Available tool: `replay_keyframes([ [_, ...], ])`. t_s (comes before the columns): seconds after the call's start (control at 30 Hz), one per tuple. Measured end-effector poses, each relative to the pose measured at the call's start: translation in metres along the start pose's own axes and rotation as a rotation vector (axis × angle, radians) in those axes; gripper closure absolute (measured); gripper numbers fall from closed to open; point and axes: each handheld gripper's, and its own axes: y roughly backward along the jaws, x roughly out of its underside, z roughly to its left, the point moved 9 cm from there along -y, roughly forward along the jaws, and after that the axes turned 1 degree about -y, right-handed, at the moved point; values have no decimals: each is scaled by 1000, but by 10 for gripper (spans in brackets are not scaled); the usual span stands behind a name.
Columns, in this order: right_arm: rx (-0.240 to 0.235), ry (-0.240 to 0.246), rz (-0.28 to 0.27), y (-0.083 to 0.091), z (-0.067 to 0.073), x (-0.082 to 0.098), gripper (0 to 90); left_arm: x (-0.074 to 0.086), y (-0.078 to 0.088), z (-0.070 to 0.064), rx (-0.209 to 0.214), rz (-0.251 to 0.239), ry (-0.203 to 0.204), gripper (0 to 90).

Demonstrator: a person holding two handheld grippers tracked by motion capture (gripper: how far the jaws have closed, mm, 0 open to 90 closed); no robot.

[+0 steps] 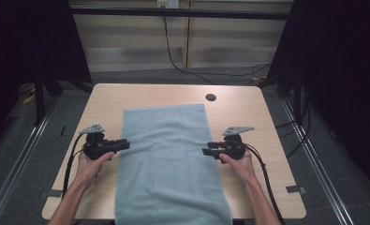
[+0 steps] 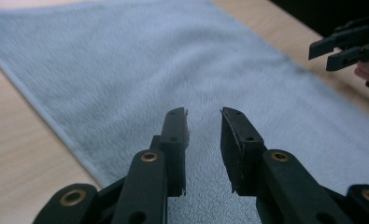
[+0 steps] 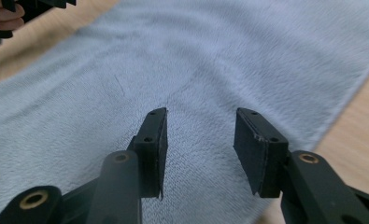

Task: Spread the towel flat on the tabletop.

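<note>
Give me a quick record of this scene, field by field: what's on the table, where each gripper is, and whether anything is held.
surface: light wooden table with a dark round hole near its far edge
item: pale blue towel, spread flat, long side running away from the person, near end hanging over the table's front edge
left gripper: at the towel's left edge, pointing inward, open, nothing between the jaws
right gripper: at the towel's right edge, pointing inward, open, nothing between the jaws
held: nothing
</note>
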Motion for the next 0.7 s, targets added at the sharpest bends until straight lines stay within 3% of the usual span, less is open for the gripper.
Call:
replay_keyframes([
  [0.17, 28, 2, 60, -26, 0, 11, 547, 19, -15, 7, -31, 57, 0, 677],
  [0.23, 32, 5, 54, -28, -1, 12, 568, 24, -18, 12, -49, 84, -7, 660],
  [0.37, 57, 50, 96, -21, -1, 17, 580, 25, -19, 10, -56, 86, -28, 649],
  [0.5, 56, 74, 117, -9, 8, 28, 581, 26, -20, 4, -33, 91, -26, 647],
  [0.7, 59, 81, 131, 10, 20, 45, 597, 33, -23, -17, -8, 117, -96, 646],
])
